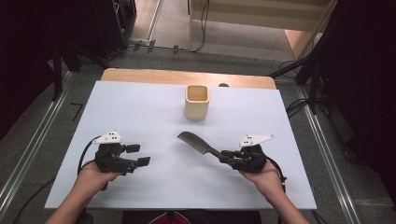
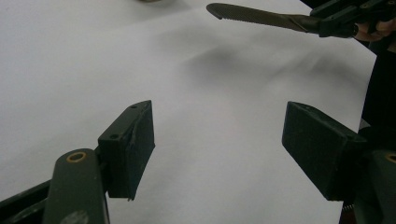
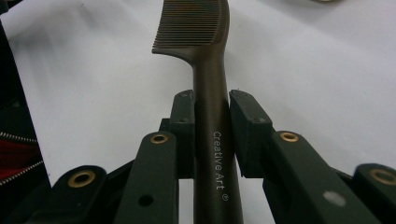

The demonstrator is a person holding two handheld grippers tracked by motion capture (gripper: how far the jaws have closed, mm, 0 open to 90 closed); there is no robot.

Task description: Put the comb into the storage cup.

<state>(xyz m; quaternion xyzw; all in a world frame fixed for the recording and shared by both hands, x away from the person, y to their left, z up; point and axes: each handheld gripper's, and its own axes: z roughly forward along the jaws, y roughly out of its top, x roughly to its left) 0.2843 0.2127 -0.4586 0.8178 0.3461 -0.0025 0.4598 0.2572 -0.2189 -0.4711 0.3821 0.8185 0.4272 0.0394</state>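
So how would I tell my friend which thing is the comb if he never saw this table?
Start at the white table and find the cream cup standing near its far edge. Come toward the person from the cup: the comb is the dark, thin thing held up by its handle in the right tool. It alone has a row of fine teeth, and its handle reads "Creative Art".

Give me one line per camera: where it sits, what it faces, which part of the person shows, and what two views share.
High view: above the person's side, looking forward and down on the table; both forearms, left gripper, right gripper.
Left gripper view: rides that gripper, facing across the sheet; open jaws.
Right gripper view: rides that gripper, looking along the comb.
Shared: the comb shows in all three.
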